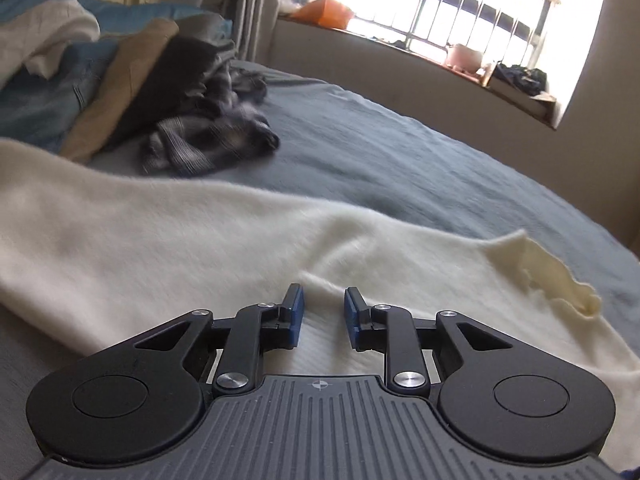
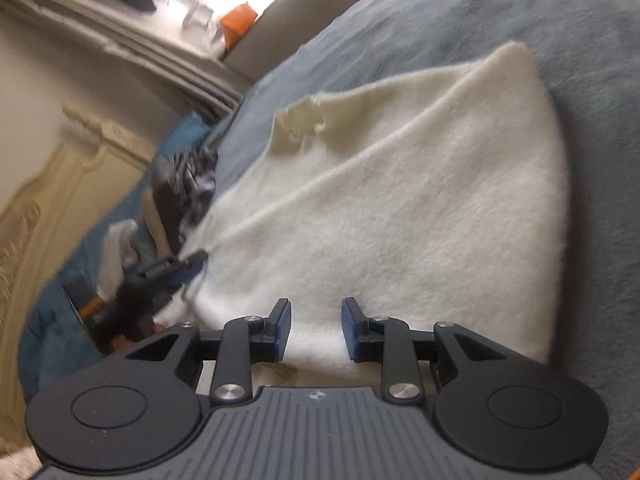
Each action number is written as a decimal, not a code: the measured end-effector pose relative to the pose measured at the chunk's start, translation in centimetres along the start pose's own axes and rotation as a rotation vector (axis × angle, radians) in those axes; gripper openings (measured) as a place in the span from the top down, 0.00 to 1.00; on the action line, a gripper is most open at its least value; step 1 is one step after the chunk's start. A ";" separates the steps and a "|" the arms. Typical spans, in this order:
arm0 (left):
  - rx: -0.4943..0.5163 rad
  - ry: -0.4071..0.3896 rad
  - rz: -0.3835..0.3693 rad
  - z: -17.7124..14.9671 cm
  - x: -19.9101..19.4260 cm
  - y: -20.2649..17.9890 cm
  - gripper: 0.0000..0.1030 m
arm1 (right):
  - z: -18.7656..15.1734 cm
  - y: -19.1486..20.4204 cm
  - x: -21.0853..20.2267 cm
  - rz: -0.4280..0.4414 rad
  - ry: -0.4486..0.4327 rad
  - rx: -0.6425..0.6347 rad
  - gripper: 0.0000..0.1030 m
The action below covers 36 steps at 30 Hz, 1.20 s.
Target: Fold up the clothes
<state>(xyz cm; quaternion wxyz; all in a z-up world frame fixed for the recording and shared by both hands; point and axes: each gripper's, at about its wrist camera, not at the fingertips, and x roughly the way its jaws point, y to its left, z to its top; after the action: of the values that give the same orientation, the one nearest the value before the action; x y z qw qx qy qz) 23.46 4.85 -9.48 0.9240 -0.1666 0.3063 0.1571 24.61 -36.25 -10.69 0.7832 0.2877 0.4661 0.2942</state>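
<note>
No words, brands or numbers can be read in either view; the only sign is a small crosshair mark, a circle cut by a cross, on the ribbed grey body of the left gripper (image 1: 324, 317), centred near its front edge; the same mark stands on the right gripper (image 2: 316, 329).

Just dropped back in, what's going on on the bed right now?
A person is folding laundry with a handheld claw in each hand. A fluffy cream-white knit garment is spread on the grey-blue bedsheet. The left claw and right claw both hover just over it, jaws apart, no cloth gripped between them. In the right wrist view the left claw sits at the garment's left edge. A pile of other clothes, tan, dark and plaid, waits further back.
</note>
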 end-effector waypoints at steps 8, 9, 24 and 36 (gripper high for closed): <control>0.272 0.069 0.046 5.9 -1.5 -1.8 0.74 | 0.5 0.0 -5.5 -0.043 -0.168 0.029 0.70; 0.345 0.062 0.049 7.2 -1.8 -2.3 0.74 | 0.4 0.1 -6.2 -0.066 -0.194 0.023 0.70; 0.668 0.219 -0.189 0.4 -4.2 -5.9 0.73 | -2.1 4.0 -7.6 -0.342 -0.242 -0.123 0.70; 0.894 0.123 -0.210 -2.1 -8.2 -3.6 0.72 | -3.4 8.1 -8.6 -0.384 -0.183 -0.068 0.74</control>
<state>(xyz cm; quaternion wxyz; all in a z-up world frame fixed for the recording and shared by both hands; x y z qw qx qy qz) 17.56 -0.79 -5.22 0.8962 0.2089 0.3797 -0.0950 16.60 -36.62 -1.36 0.8732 0.1926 0.4291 0.1279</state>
